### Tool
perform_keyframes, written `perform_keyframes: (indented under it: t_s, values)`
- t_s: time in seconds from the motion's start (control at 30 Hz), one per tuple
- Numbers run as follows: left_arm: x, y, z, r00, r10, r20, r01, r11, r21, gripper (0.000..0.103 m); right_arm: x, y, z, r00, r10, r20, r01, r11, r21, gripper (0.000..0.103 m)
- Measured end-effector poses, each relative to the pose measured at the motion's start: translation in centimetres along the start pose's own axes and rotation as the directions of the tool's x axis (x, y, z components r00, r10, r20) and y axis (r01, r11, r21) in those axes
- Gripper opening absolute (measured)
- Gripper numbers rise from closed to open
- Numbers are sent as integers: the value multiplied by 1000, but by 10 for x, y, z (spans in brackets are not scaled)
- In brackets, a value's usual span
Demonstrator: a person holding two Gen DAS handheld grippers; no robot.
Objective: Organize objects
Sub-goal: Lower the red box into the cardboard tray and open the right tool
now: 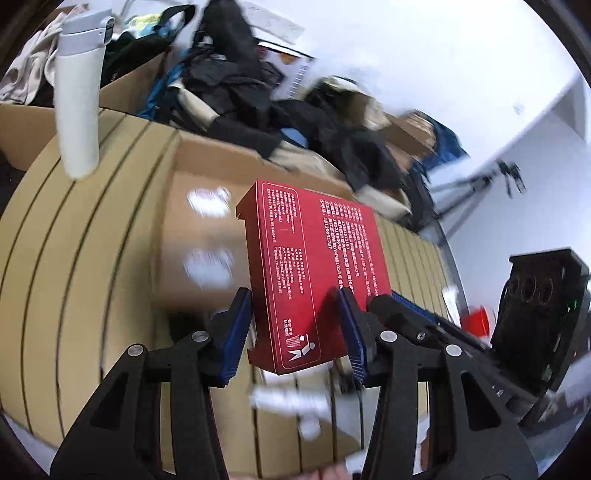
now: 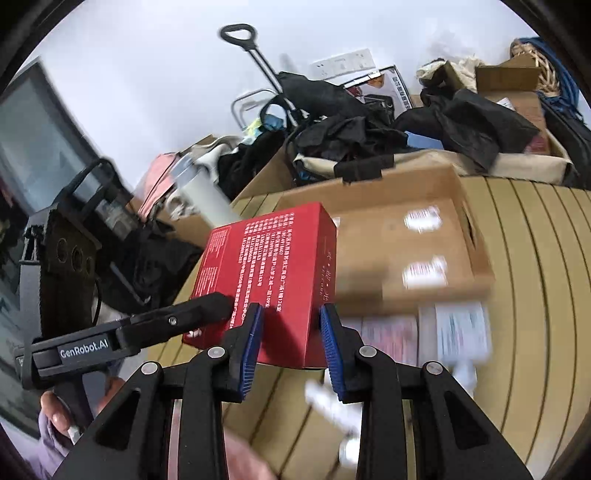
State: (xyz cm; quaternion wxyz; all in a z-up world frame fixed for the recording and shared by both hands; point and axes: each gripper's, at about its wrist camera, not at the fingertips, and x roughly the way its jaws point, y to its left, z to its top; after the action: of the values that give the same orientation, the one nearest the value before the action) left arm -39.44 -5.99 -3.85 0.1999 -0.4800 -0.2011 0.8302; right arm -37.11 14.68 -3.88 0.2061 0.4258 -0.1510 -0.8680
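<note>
surface (image 1: 85, 258): tan, slatted | room: white wall, clutter heap (image 1: 258, 85) behind open cardboard box (image 2: 424, 236) | red box (image 1: 314, 266) above surface, clamped by left hand-held gripper (image 1: 295, 325) and right hand-held gripper (image 2: 291, 343)

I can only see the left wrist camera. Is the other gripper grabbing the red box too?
Observer: Yes, the right gripper is shut on the red box, at its near end.
Operator: Who's holding my gripper?
Observer: A hand in a purple sleeve holds the left gripper.
Operator: What's way at the back?
Observer: A black trolley handle sticks up above the clutter.
</note>
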Motion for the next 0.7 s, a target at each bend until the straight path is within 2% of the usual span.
perform_keyframes:
  t_s: [0.1,0.17,0.27,0.3,0.33,0.4,0.43,0.53,0.6,0.63,0.67,0.7]
  values:
    - [39,22,49,997,72,-23,-72,997,15,43,46,-9,36,1000,-7,-28,7,1000,19,35]
    - [66,39,65,991,120,-51,-119,992,31,45,88,-16,56,998,-42,-55,43,999,22,35]
    - [100,62,76,961,276,-30,-275,960,50,48,152,-27,67,986,-76,-151,85,995,58,34]
    - [106,67,76,952,305,-33,-302,951,66,48,165,-29,67,983,-98,-157,109,992,60,34]
    - [103,68,74,956,291,-24,-288,955,73,48,179,-30,66,979,-106,-172,117,992,56,34]
    - [89,66,71,964,264,32,-265,961,80,63,185,-29,63,982,-65,-180,75,996,50,34]
    - [81,63,70,964,261,50,-264,960,87,75,183,-31,65,982,-66,-177,74,996,40,33]
    - [55,45,71,948,306,87,-316,938,144,77,151,-24,70,985,-121,-122,121,993,-14,34]
    - [29,31,73,922,371,114,-386,908,164,86,121,-18,76,989,-125,-83,121,991,-54,44]
    - [17,25,74,907,401,126,-418,895,158,100,101,-15,79,990,-125,-61,120,989,-82,67]
    - [2,19,71,892,427,146,-447,881,154,103,76,-12,82,990,-139,-39,134,985,-111,94]
    - [-16,12,67,868,462,182,-489,859,151,103,51,-11,83,988,-154,-16,151,980,-131,100]
